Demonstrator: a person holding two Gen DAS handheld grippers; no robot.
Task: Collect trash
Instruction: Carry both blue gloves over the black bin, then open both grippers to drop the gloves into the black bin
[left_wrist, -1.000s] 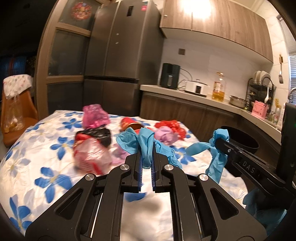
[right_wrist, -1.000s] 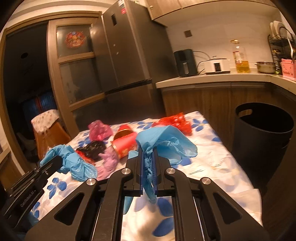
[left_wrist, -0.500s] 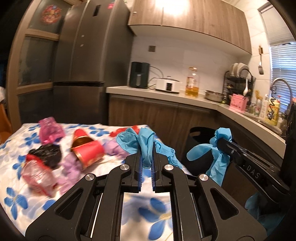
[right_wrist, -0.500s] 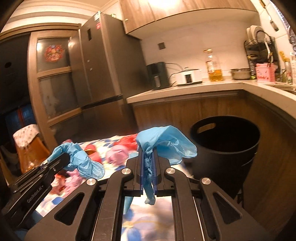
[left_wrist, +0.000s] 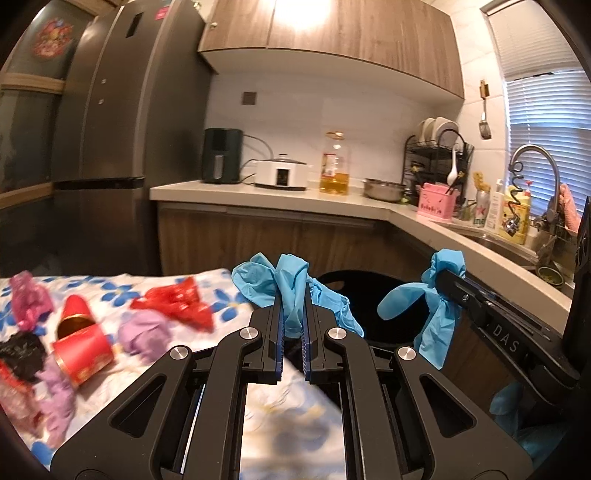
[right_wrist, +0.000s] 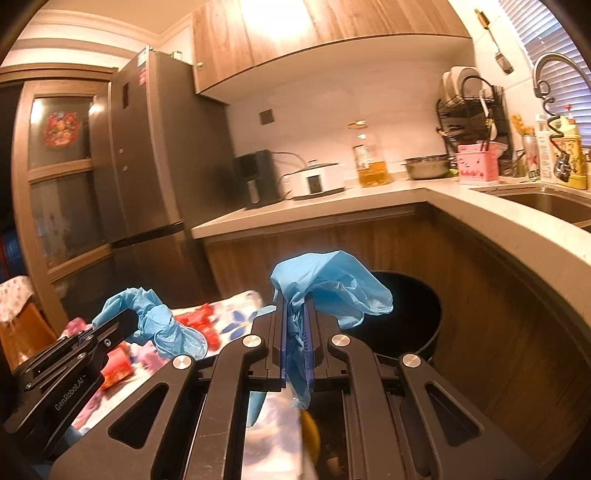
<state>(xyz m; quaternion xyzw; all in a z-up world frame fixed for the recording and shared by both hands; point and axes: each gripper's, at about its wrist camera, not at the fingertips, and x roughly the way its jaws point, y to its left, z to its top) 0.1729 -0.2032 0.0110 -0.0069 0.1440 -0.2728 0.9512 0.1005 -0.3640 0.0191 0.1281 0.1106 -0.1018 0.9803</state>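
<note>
My left gripper (left_wrist: 293, 306) is shut on a crumpled blue glove (left_wrist: 284, 284), held above the table's right edge. My right gripper (right_wrist: 295, 314) is shut on a second blue glove (right_wrist: 328, 280), which drapes over its fingers just in front of the black trash bin (right_wrist: 413, 321). Each gripper also shows in the other's view: the right gripper (left_wrist: 448, 280) with its glove (left_wrist: 424, 310) near the bin (left_wrist: 354, 291), the left gripper (right_wrist: 125, 321) with its glove (right_wrist: 159, 325) over the table. On the floral tablecloth (left_wrist: 110, 295) lie a red can (left_wrist: 81, 347), a red wrapper (left_wrist: 173, 306), purple and pink scraps.
A wooden cabinet front and L-shaped counter (left_wrist: 280, 195) wrap behind and to the right of the bin, with an oil bottle (left_wrist: 334, 166), cooker, dish rack and sink on top. A tall grey fridge (left_wrist: 122, 129) stands at the left.
Both grippers swung right with their gloves, away from the table's trash and towards the bin. The bin now sits just beyond the fingertips, and the table has slid to the left.
</note>
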